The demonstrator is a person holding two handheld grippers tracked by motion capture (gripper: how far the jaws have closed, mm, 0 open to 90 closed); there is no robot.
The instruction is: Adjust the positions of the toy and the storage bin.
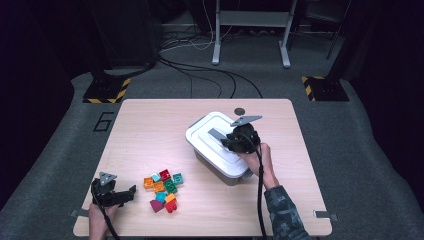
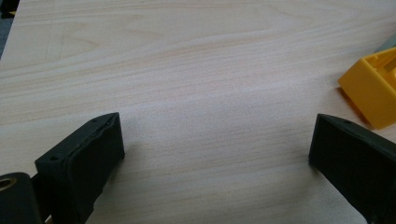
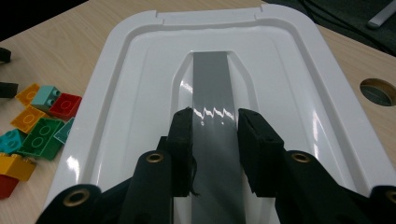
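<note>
Wooden table (image 1: 150, 130) bears white-lidded bin (image 1: 212, 150) and perhaps ten toy blocks (image 1: 164, 191) (clustered).

i see a heap of coloured bricks (image 1: 163, 190) near the front of the pale wooden table (image 1: 150, 130), among them a yellow brick (image 2: 371, 86) lying tilted on the bare wood. a round hole (image 1: 240, 111) sits at the table's far edge. beyond the table i make out black cables (image 1: 210, 75) trailing over the grey floor (image 1: 365, 145), a metal frame (image 1: 250, 30) standing on two feet, and two bases with yellow-and-black stripes (image 1: 107, 90) well apart, left and right. a "6" (image 1: 103, 121) marks the floor left of the table.
</note>
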